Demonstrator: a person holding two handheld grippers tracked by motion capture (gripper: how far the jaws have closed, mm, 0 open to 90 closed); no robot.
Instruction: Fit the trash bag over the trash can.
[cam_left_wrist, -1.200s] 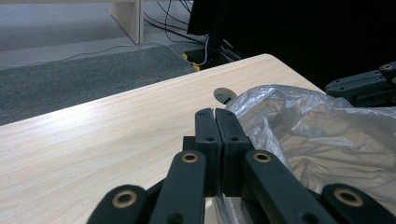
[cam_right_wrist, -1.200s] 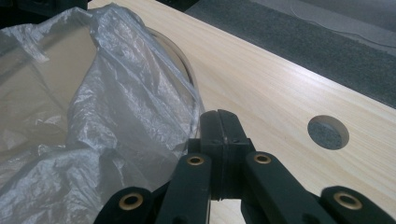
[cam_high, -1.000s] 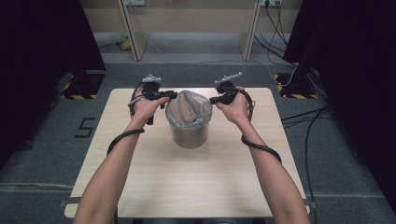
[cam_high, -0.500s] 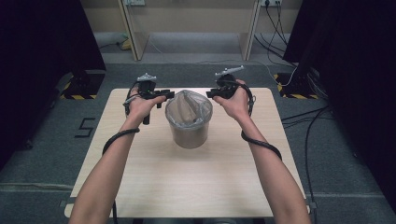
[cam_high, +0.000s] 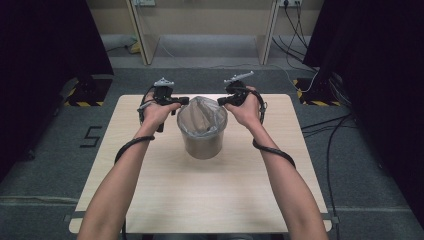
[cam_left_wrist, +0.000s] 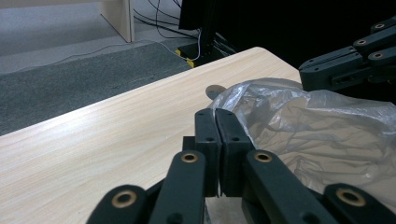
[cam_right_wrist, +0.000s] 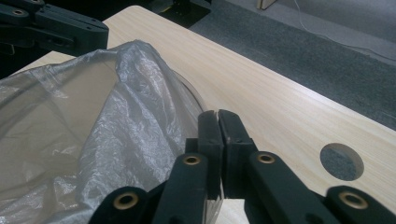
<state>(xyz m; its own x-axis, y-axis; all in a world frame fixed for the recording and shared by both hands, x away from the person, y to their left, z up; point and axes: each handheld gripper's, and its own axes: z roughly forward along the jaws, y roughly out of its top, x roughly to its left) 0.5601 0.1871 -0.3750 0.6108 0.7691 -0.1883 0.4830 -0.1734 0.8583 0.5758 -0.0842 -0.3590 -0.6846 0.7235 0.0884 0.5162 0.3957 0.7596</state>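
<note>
Here we are over the pale wooden counter, and right at its middle, a little toward the far edge, stands a small round bin with a clear plastic liner bag billowing out of its top. The bag's crumpled film rises above the rim and slumps inward, so the inside of the bin is hard to read from above.

On the person's left, the left gripper sits at the bag's left edge, the hand wrapped round its body and a cable looping back along the forearm. From the left gripper view its jaws are pressed flat together, tips right against the near fold of the bag. Whether a sliver of film is caught between them I cannot tell; the jaws look closed on themselves, with the plastic just beside them.

Over on the other side, the right gripper mirrors it at the bag's right edge. The right gripper view shows its jaws shut tight as well, the tips touching the raised flap of the bag, and the bin's rim curving just behind.

Both grippers face each other across the bin's mouth, near its far side. A round cable hole shows in the counter off to the right.
</note>
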